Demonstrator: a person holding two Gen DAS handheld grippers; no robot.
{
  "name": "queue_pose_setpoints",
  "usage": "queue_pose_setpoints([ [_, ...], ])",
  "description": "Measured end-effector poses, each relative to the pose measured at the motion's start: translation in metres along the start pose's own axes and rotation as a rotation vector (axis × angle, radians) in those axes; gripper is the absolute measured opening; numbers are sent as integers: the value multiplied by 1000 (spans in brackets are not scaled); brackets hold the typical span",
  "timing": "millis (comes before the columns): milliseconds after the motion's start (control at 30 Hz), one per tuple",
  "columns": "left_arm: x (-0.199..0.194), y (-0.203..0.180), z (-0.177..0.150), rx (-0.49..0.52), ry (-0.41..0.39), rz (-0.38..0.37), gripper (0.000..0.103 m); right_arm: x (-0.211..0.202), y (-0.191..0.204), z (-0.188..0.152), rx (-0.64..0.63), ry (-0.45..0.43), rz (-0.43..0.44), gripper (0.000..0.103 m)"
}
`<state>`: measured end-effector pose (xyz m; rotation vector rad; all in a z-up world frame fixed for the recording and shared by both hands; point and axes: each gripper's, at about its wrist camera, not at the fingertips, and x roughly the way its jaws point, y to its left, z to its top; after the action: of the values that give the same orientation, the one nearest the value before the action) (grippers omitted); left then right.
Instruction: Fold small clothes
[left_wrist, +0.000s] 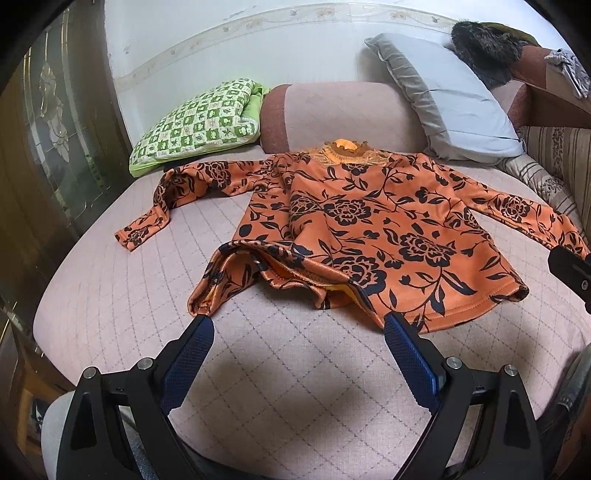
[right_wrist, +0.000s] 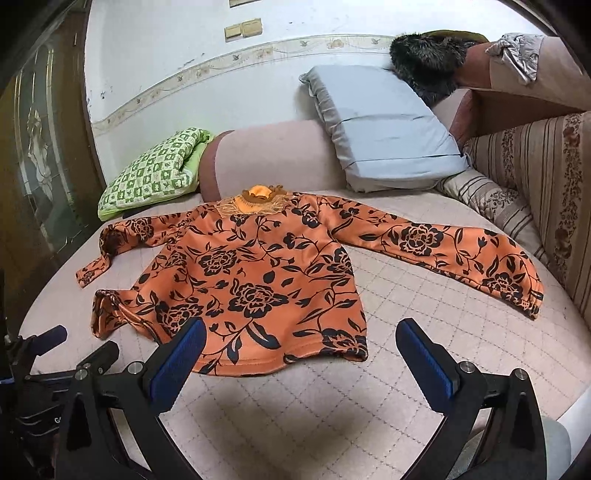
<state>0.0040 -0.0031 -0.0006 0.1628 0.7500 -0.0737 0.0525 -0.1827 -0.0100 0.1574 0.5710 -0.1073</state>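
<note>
We see the shirt (left_wrist: 354, 229) spread front-up on the bed (left_wrist: 295, 369), collar (left_wrist: 345, 149) away from us, hem toward us.

Left hand-held gripper (left_wrist: 299, 325): jaws wide apart, holding nothing. It sits just short of the hem. Left fingertip (left_wrist: 203, 325) is right at the rumpled hem corner (left_wrist: 201, 299), touching or nearly so; we can't tell which. Right fingertip (left_wrist: 393, 325) overlaps the hem edge in view. The hem here is lifted and gaping, yellow lining showing.

Right hand-held gripper (right_wrist: 301, 330): also spread open, empty. Its left fingertip (right_wrist: 195, 332) sits over the lower front of the shirt (right_wrist: 258, 280), the right fingertip (right_wrist: 406, 332) is off the cloth, over bare bed (right_wrist: 424, 295) just beside the hem's right corner (right_wrist: 354, 350).

Sleeves: one sleeve (right_wrist: 443, 251) lies stretched out flat, cuff near the striped cushion (right_wrist: 517, 206). The other sleeve (right_wrist: 107, 251) is bent back on itself near the green pillow (right_wrist: 151, 173).

Grey pillow (right_wrist: 380, 129) leans behind the collar side, well apart from both grippers. In the right view the left hand-held gripper (right_wrist: 79, 345) shows at the lower left edge, beside the rumpled corner.
</note>
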Motion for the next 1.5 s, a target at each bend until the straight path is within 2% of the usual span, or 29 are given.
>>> queue_pose_setpoints([
  [167, -2, 0, 1, 4, -6, 1, 95, 6, -4, 4, 23, 39, -2, 102],
  [300, -6, -1, 10, -2, -5, -23, 95, 9, -18, 25, 88, 69, 16, 102],
  [367, -8, -6, 21, 9, -15, -53, 95, 11, -35, 43, 154, 71, 50, 99],
  [433, -7, -16, 38, 34, -23, -68, 94, 21, -59, 66, 216, 82, 30, 98],
  [533, -2, -32, 70, 37, -29, -137, 94, 45, -101, 98, 308, 106, -18, 95],
  [600, 5, -46, 89, 53, -25, -167, 94, 60, -144, 109, 431, 99, -78, 90],
  [733, 32, -86, 124, 107, 20, -274, 94, 80, -221, 95, 621, 141, -205, 76],
  [833, 49, -117, 136, 150, 41, -328, 93, 76, -274, 69, 670, 188, -381, 76],
  [867, 55, -129, 139, 171, 52, -352, 93, 75, -289, 63, 681, 207, -413, 78],
  [1000, 86, -165, 147, 218, 101, -396, 93, 74, -336, 41, 755, 244, -485, 79],
  [1067, 100, -174, 147, 219, 130, -400, 93, 85, -344, 31, 782, 285, -461, 79],
  [1100, 109, -176, 146, 220, 144, -389, 93, 96, -347, 24, 799, 323, -418, 77],
  [1167, 120, -174, 143, 226, 150, -358, 91, 108, -344, 20, 796, 369, -382, 65],
  [1200, 122, -168, 139, 219, 149, -344, 91, 108, -340, 23, 756, 375, -417, 62],
  [1267, 131, -152, 130, 182, 181, -334, 91, 108, -334, 27, 743, 370, -409, 36],
  [1300, 137, -145, 125, 167, 215, -341, 91, 108, -333, 26, 756, 372, -386, 28],
  [1333, 141, -141, 122, 158, 234, -347, 91, 108, -332, 24, 770, 378, -368, 9],
  [1400, 144, -137, 119, 154, 232, -336, 91, 98, -327, 29, 781, 334, -343, 9],
  [1500, 137, -129, 130, 132, 224, -373, 91, 78, -302, 60, 694, 202, -263, 8],
])
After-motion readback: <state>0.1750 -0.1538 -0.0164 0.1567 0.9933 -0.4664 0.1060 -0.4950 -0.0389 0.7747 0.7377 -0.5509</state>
